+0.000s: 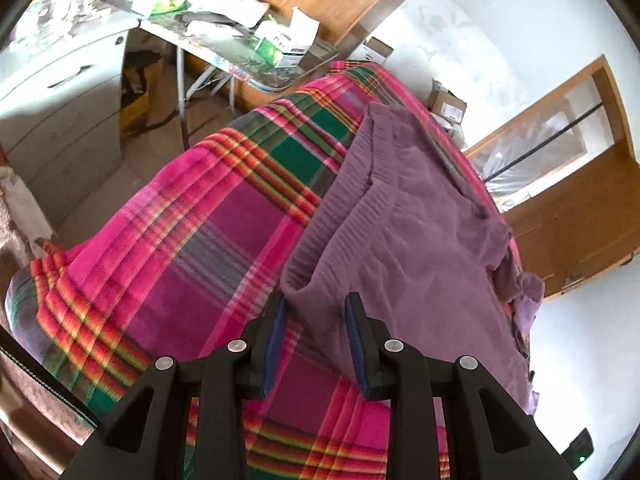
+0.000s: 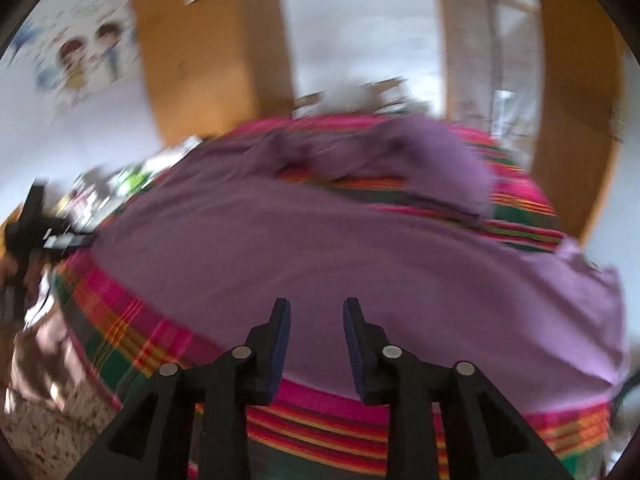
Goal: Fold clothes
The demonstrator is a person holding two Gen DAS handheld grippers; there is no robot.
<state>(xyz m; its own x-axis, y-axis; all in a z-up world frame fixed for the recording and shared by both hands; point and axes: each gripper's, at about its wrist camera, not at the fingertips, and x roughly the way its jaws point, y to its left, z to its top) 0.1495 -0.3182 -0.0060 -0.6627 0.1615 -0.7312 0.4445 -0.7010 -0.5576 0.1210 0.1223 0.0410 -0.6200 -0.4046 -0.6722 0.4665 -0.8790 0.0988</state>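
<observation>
A purple knit sweater (image 1: 412,240) lies spread on a bed covered by a pink, green and orange plaid blanket (image 1: 192,248). Its ribbed hem runs along the left side in the left wrist view. My left gripper (image 1: 316,312) hovers at the sweater's near hem corner, open, with the cloth showing beyond the fingertips and nothing pressed between the pads. In the blurred right wrist view the sweater (image 2: 320,240) fills the middle, with a sleeve bunched at the far side. My right gripper (image 2: 316,312) stands open just above the sweater's near edge, over the blanket (image 2: 120,320), with nothing held.
Beyond the bed stand a cluttered folding table (image 1: 240,40), a white drawer cabinet (image 1: 60,92) and cardboard boxes (image 1: 448,104). A wooden door (image 1: 580,208) is at the right. In the right wrist view there is a wooden door (image 2: 208,60) and speckled floor (image 2: 48,420).
</observation>
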